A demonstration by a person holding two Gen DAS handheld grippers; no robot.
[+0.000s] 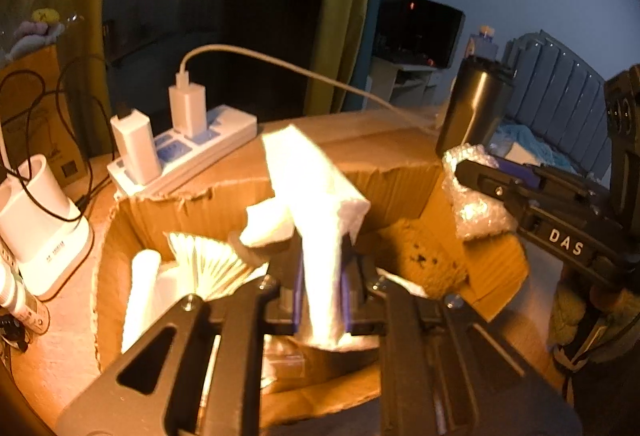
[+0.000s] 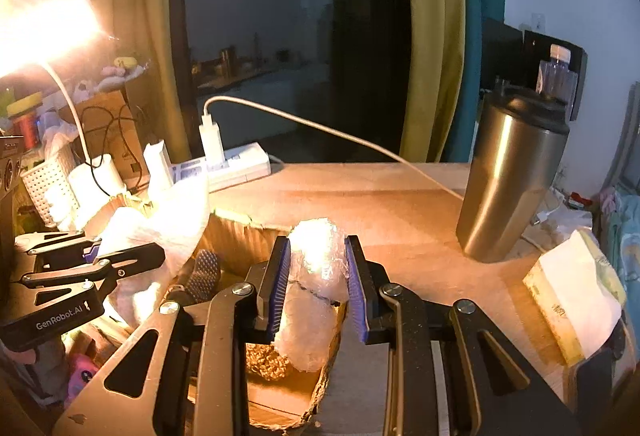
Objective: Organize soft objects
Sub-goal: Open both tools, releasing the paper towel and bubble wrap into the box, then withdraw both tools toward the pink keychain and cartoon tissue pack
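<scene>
My left gripper [image 1: 322, 268] is shut on a white foam sheet [image 1: 316, 176], which stands up between the blue pads above an open cardboard box [image 1: 192, 196]. Inside the box lie white foam pieces, a fanned paper piece [image 1: 208, 260] and a brown sponge [image 1: 428, 256]. My right gripper [image 2: 318, 248] is shut on a roll of bubble wrap [image 2: 316, 276], held over the box's right rim [image 2: 236, 224] with the brown sponge [image 2: 266, 360] below it. In the right wrist view the left gripper [image 2: 92, 248] and its foam sheet [image 2: 168, 220] are at the left.
A steel tumbler [image 2: 508, 188] stands on the table right of the box. A power strip [image 1: 188, 152] with chargers and a white cable lies behind it. A tissue pack [image 2: 572, 292] sits at the far right. A white holder [image 1: 44, 220] with black cords stands at the left.
</scene>
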